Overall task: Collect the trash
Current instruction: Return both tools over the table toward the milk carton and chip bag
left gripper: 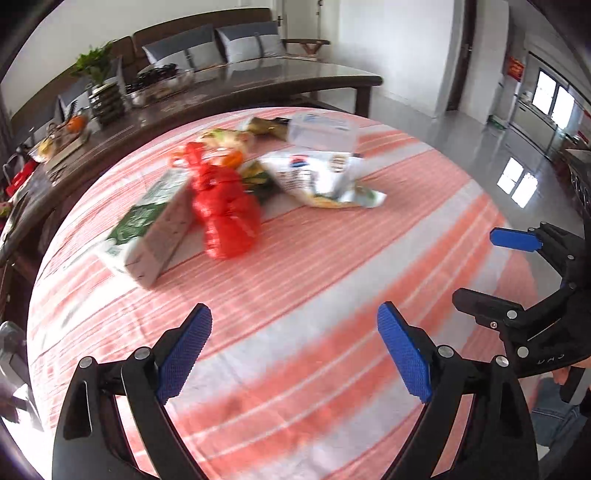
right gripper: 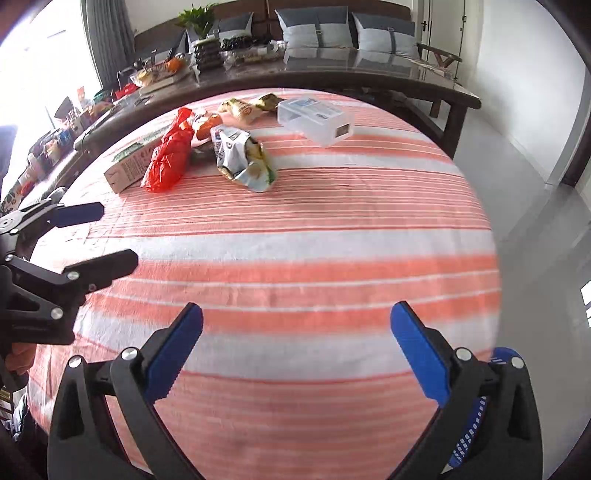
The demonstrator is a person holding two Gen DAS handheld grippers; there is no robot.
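Living room setting: round table under a pink-and-white striped cloth (right gripper: 295,229), long dark wooden table (right gripper: 369,79) right behind it with a sofa and grey cushions (right gripper: 314,27) past that, plus a potted plant (right gripper: 197,18) and assorted clutter on the dark table. Trash sits bunched on the far side of the striped cloth. Red plastic bag (right gripper: 168,155) is crumpled and lies against a green-and-white carton (right gripper: 129,162) tipped on its side, touching it. Just right of the bag is a crinkled silver snack wrapper (right gripper: 243,158), torn open. Behind those, yellowish snack packets (right gripper: 247,107) near the far edge; exact count unclear, they overlap and the left wrist view is motion-blurred. Clear plastic box (right gripper: 316,118) with a label sits apart to the right of the pile, flat on the cloth. Left gripper (left gripper: 295,347) has its blue pads spread wide, nothing between them, over bare cloth on the near side, well short of the trash. Right gripper (right gripper: 297,347) same: jaws wide, empty, over the near stripes. Each gripper shows at the edge of the other's camera, side by side. Blue mesh basket (right gripper: 476,413) partly visible low behind the right gripper's right finger.
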